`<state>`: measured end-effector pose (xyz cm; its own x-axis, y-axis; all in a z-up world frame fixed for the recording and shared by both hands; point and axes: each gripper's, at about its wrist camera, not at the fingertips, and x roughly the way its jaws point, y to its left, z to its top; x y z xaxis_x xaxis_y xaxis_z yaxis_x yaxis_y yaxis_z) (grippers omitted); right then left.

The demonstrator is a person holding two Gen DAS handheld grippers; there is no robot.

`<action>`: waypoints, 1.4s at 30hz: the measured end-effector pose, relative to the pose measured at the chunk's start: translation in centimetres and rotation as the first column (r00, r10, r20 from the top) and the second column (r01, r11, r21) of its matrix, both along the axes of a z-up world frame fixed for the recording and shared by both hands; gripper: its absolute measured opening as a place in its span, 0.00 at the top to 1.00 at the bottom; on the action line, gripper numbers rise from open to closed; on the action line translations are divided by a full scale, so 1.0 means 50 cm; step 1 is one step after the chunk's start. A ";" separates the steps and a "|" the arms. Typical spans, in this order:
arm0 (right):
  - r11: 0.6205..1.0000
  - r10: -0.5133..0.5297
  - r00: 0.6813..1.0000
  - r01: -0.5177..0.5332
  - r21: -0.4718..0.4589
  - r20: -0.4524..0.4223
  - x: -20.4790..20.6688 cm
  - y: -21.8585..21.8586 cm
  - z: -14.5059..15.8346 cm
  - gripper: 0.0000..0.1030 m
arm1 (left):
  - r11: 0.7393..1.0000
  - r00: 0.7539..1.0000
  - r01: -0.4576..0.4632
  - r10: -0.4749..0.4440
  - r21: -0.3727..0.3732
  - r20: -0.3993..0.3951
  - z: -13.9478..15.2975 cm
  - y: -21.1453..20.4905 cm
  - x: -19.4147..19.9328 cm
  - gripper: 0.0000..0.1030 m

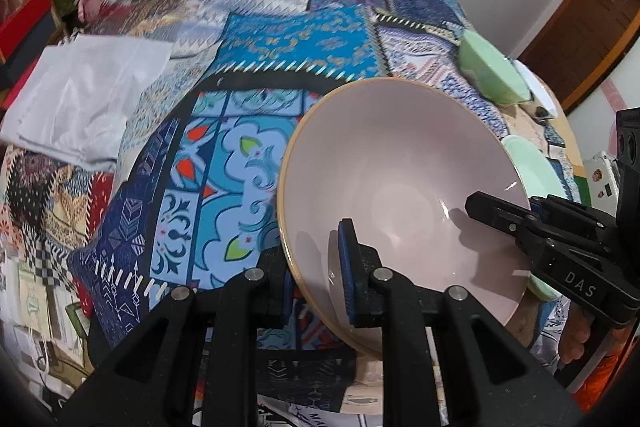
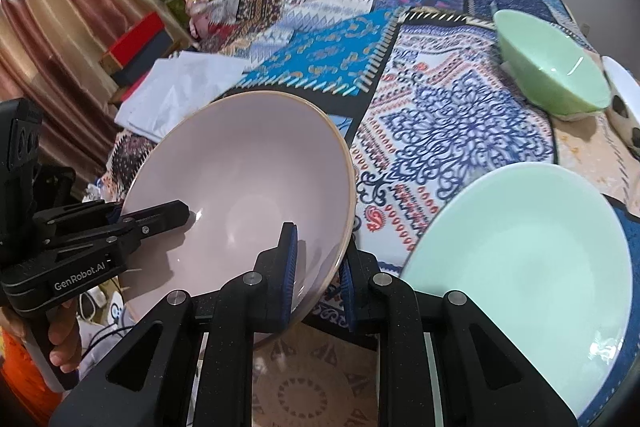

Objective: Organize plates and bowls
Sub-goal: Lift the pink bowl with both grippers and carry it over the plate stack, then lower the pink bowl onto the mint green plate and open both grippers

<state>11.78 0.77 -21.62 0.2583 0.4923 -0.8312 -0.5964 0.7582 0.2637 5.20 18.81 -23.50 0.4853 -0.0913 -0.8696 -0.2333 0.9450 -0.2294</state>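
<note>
Showing pale pink glazed ceramic bowl [image 2: 240, 183] held tilted above patchwork tablecloth [image 2: 448, 131], beside mint-green plate [image 2: 520, 267]. Left gripper [image 1: 320, 279], right gripper [image 2: 320, 275] each pinch opposite rim. Rigid, slick, breakable; thin rim likely best purchase.

A pale pink bowl [image 2: 240, 187] with a thin tan rim, as I see it through black grippers with blue pads — set against a patchwork tablecloth [image 2: 440, 131] of blue, white and orange motifs. Nearby, a mint-green plate [image 2: 520, 267] and a green bowl [image 2: 548, 67].
</note>
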 end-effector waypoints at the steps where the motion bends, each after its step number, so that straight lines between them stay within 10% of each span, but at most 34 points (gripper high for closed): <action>1: 1.000 0.000 1.000 0.000 -0.002 -0.003 0.000 0.002 -0.005 0.83 | 1.000 1.000 -0.003 0.003 -0.001 -0.005 -0.004 0.002 0.000 0.82; 12: 1.000 0.011 1.000 -0.011 0.003 -0.005 -0.001 -0.003 -0.004 0.80 | 0.999 1.000 0.010 -0.009 0.034 -0.019 -0.018 -0.004 -0.001 0.81; 34: 0.991 -0.089 0.977 0.068 0.111 0.196 0.024 -0.150 0.162 0.56 | 0.985 0.975 0.004 -0.043 0.175 0.220 0.187 -0.080 0.008 0.19; 42: 0.982 -0.177 0.952 0.153 0.110 0.249 0.082 -0.227 0.186 0.54 | 0.973 0.950 0.065 -0.128 0.221 0.285 0.239 -0.158 0.072 0.11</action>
